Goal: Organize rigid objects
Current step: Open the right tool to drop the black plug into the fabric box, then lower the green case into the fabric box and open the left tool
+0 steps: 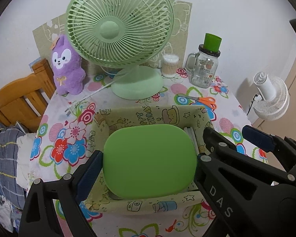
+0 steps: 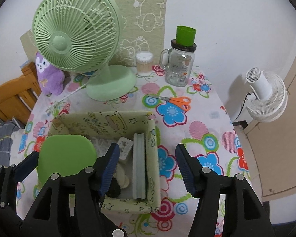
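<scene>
the flowered table is carrying a pale green desk fan at the back, and nearer the cameras the patterned fabric box is sitting with its mouth open upward. the step in hand looks like the placing of the green rounded case into that box: the left gripper is holding the case over the opening, its two pads pressing on the case's opposite sides, closed only as far as the case allows. the right gripper is hanging wide apart with nothing between its pads, straddling the box's right wall. inside, a flat grey-green slab is standing on edge against that wall, with a small white item beside it. orange-handled scissors are lying well apart, behind the box. the next move probably calls for lowering the case into the free left part of the box before letting go.
</scene>
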The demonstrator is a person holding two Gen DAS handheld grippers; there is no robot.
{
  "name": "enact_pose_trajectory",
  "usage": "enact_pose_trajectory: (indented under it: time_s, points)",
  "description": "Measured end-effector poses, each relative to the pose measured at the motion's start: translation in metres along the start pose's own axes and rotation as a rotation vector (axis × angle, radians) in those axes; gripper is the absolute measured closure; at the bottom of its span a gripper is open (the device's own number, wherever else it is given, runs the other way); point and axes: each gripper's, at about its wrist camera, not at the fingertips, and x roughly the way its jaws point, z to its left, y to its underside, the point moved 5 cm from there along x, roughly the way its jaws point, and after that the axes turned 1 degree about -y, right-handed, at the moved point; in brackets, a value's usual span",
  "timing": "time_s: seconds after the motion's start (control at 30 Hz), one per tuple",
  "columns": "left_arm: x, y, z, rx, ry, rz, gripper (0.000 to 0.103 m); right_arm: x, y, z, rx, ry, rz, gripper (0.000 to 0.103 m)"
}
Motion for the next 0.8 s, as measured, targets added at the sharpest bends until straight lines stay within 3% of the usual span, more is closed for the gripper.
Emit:
enact_pose_trajectory:
  time_s: [0.17, 0.4, 0.8]
  points:
    - [0.013, -0.002, -0.003, -0.02, 0.013, 0.022, 0.008, 0.011, -0.002, -0.008, 0.004, 0.022, 0.015, 0.028]
    - [0.033, -0.002, -0.006, -0.028, 0.012, 0.067, 0.008, 0.026, -0.001, -0.014, 0.02, 0.055, 0.049, 0.026]
    - [0.061, 0.009, 0.001, -0.04, -0.015, 0.15, 0.008, 0.059, 0.008, -0.008, 0.034, 0.03, 0.13, 0.02]
